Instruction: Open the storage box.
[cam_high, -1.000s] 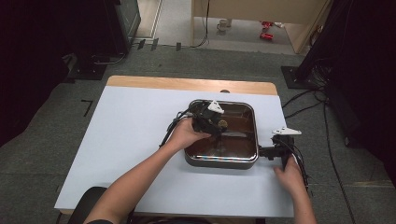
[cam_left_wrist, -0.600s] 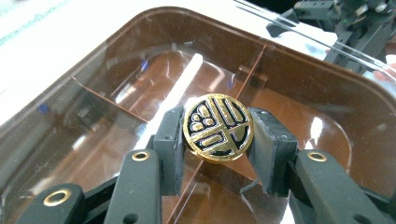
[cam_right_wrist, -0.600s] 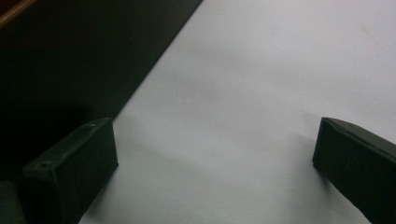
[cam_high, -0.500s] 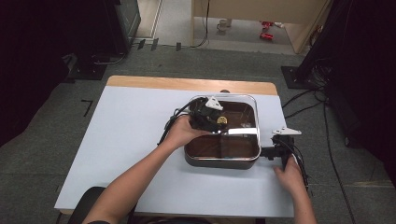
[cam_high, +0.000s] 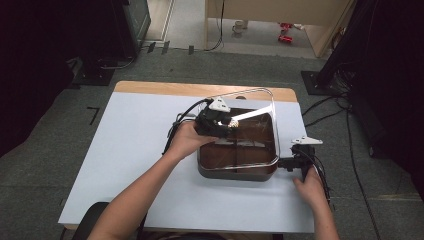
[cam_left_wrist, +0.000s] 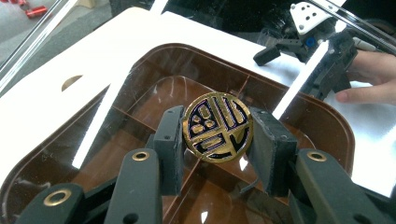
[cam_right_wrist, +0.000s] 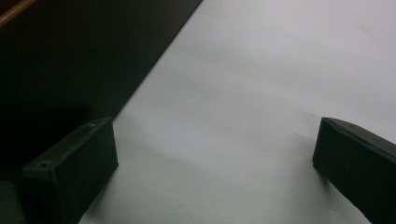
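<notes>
A dark brown compartment tray (cam_high: 235, 172) sits on the white table (cam_high: 130, 130). Its clear lid (cam_high: 257, 107) hangs tilted above it, lifted off the tray. My left gripper (cam_high: 227, 124) is over the tray and shut on the lid's round gold knob (cam_left_wrist: 217, 127), one pad on each side of it. The brown dividers show through the lid (cam_left_wrist: 140, 93) beneath the knob. My right gripper (cam_high: 286, 163) rests on the table at the tray's right side. In the right gripper view its jaws (cam_right_wrist: 215, 154) stand wide open over bare table, with the tray's dark wall (cam_right_wrist: 70, 70) beside the left jaw.
The table's wooden far edge (cam_high: 200, 90) lies behind the tray. Cables (cam_high: 175, 132) trail left from my left gripper. Dark equipment and cables stand on the floor around the table, and white table surface lies to the left of the tray and in front of it.
The left gripper has risen with the knob, and the clear lid has come up off the tray and tilted. The right gripper has stayed where it was.
</notes>
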